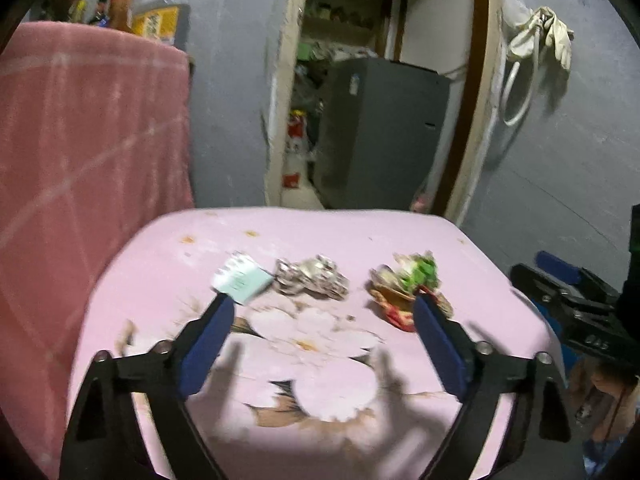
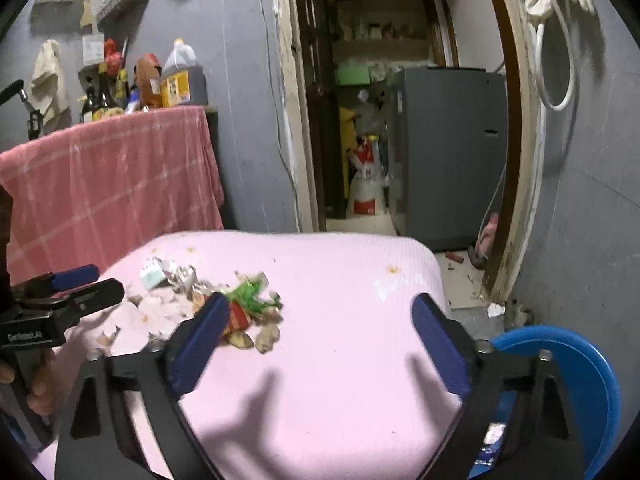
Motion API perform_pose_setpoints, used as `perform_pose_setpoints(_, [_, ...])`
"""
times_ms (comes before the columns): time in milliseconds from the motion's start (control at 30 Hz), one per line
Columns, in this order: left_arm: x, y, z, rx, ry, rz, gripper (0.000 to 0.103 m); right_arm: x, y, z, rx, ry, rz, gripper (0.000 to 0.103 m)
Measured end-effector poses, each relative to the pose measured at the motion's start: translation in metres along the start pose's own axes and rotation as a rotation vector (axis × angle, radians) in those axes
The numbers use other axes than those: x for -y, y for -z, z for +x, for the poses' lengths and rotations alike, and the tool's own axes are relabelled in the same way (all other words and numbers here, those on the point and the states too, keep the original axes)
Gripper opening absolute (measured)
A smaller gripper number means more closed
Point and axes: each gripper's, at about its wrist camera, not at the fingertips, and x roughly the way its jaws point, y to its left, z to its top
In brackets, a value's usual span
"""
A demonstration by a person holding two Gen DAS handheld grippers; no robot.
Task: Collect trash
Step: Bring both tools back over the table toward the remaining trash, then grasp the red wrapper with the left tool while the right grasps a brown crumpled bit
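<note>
With both sets of fingers released and empty, lower the left gripper [image 1: 324,316] over the foil ball [image 1: 310,280] at the far middle of the pink worktop [image 1: 400,240], then close gently around it.

The near part of the pink tabletop [image 1: 320,420] is bare, so a gripper can move freely there. Farther back, three bits of trash lie in a row: a small pale box [image 1: 240,282], a silver crumpled wrapper [image 1: 312,280] touching it, and a green and red wrapper pile [image 1: 408,288] a little apart. A pink cloth [image 1: 88,140] hangs just beside the tabletop on the left. On the right, a blue bin [image 2: 580,380] stands just beside the tabletop edge.
</note>
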Motion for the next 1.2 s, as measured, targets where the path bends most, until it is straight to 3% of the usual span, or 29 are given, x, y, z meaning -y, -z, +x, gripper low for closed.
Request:
perform_pose_setpoints(167, [0.018, 0.002, 0.013, -0.068, 0.024, 0.024, 0.063, 0.002, 0.007, 0.009, -0.074, -0.031, 0.014, 0.080])
perform_pose_setpoints(267, [0.026, 0.003, 0.023, -0.101, 0.043, 0.036, 0.056, 0.006, 0.009, 0.012, -0.093, -0.036, 0.024, 0.069])
perform_pose_setpoints(333, [0.030, 0.001, 0.028, -0.116, 0.064, 0.025, 0.055, 0.008, 0.009, 0.011, -0.102, -0.031, 0.028, 0.064])
perform_pose_setpoints(467, [0.039, -0.001, 0.037, -0.141, 0.104, 0.031, 0.055, 0.016, 0.009, 0.010, -0.103, -0.025, 0.040, 0.063])
perform_pose_setpoints(600, [0.049, -0.003, 0.049, -0.173, 0.098, 0.067, 0.055, 0.024, 0.009, 0.010, -0.109, -0.017, 0.062, 0.063])
perform_pose_setpoints(733, [0.047, -0.007, 0.061, -0.188, 0.082, 0.032, 0.055, 0.027, 0.009, 0.010, -0.113, -0.021, 0.073, 0.063])
perform_pose_setpoints(1000, [0.038, -0.008, 0.057, -0.167, 0.085, -0.018, 0.020, 0.013, 0.008, 0.026, -0.148, -0.075, 0.034, 0.063])
perform_pose_setpoints(1200, [0.033, -0.009, 0.057, -0.166, 0.099, -0.048, 0.015, 0.004, 0.008, 0.041, -0.188, -0.108, -0.011, 0.063])
